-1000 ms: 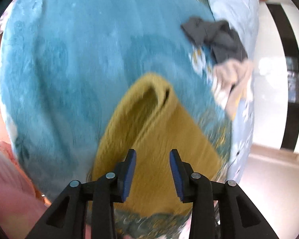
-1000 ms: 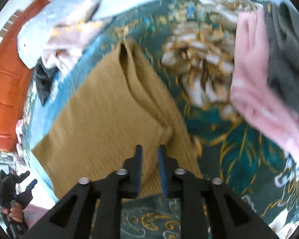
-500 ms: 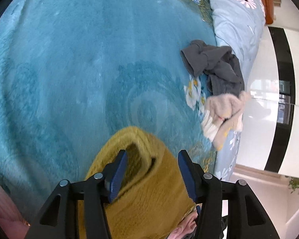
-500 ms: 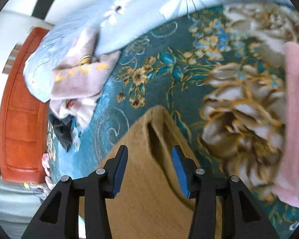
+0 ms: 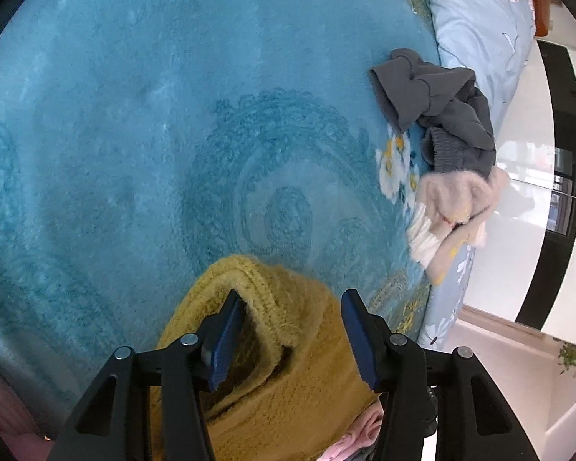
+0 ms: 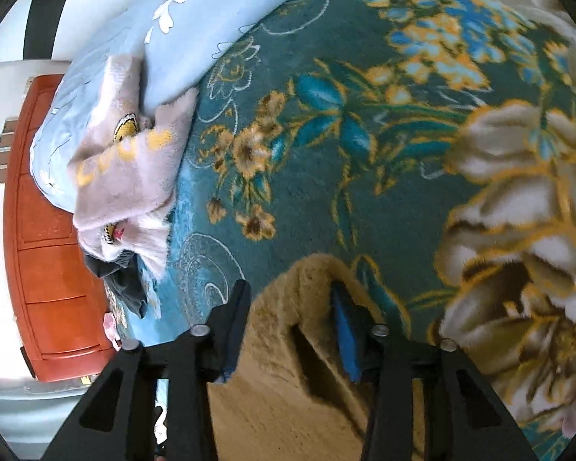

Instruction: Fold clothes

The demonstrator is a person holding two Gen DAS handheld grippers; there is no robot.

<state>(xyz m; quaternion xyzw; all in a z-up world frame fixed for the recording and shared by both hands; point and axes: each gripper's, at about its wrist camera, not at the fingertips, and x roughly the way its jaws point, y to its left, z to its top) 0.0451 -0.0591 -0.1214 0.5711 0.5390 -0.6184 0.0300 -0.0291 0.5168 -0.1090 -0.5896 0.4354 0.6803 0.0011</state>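
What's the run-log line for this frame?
left gripper: jaws just closing around mustard sweater fold, not pinching | right gripper: same | surface: teal blanket

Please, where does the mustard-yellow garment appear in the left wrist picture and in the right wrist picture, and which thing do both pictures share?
Left wrist: the yellow garment lies at the bottom centre, its folded edge between the open left tongs.
Right wrist: the same garment fills the bottom centre, its end between the open right tongs.
Shared landmark: the pale fluffy sweater, at the right edge in the left view and at the left in the right view.
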